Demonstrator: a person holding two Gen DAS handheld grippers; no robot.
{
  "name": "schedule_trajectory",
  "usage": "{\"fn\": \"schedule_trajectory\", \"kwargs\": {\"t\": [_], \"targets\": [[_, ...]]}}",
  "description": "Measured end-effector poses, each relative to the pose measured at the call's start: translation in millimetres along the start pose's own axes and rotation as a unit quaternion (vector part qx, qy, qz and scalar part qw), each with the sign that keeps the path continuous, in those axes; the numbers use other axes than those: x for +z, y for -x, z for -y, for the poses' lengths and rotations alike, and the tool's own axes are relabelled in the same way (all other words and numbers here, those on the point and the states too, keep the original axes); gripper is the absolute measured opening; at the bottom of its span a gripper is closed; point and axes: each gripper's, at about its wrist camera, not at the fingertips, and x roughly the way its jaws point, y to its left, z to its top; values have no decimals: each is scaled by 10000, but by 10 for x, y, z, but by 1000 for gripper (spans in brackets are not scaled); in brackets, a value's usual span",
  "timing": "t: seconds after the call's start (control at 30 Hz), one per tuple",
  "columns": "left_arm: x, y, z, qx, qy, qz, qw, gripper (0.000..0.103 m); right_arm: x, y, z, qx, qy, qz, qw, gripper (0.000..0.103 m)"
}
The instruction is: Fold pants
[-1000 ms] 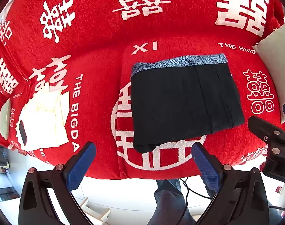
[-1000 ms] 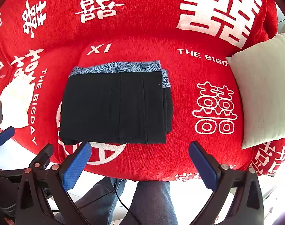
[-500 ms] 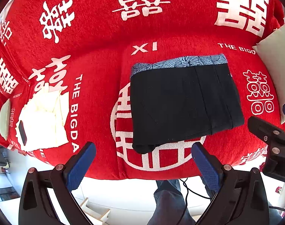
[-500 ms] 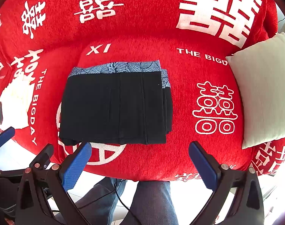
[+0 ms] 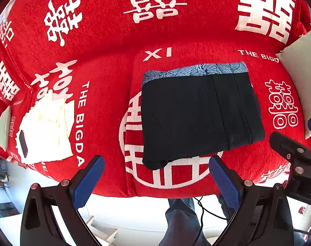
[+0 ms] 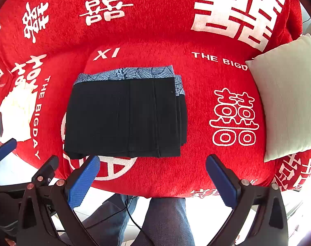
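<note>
The black pants [image 6: 124, 116] lie folded into a neat rectangle on the red sofa cover [image 6: 196, 164]. The left gripper [image 5: 155, 176] and the right gripper [image 6: 151, 174] hover at its front edge, jaws spread wide and empty.

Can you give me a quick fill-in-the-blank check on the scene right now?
1. The folded black pants lie on a ____ sofa cover.
2. The left gripper and right gripper are both ____.
3. The pants' patterned waistband is blue and ____.

Missing words: red; open; white
</note>
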Motion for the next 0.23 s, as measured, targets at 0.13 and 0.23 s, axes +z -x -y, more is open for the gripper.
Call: {"fn": "schedule_trajectory", "kwargs": {"t": [0.13, 0.23], "targets": [[-3, 28, -10, -39, 14, 84, 10000, 102, 3, 0, -1, -3, -5, 1, 10000, 103], [-9, 33, -6, -65, 3, 82, 9999, 102, -3, -3, 7, -6, -24, -2, 10000, 103]]}}
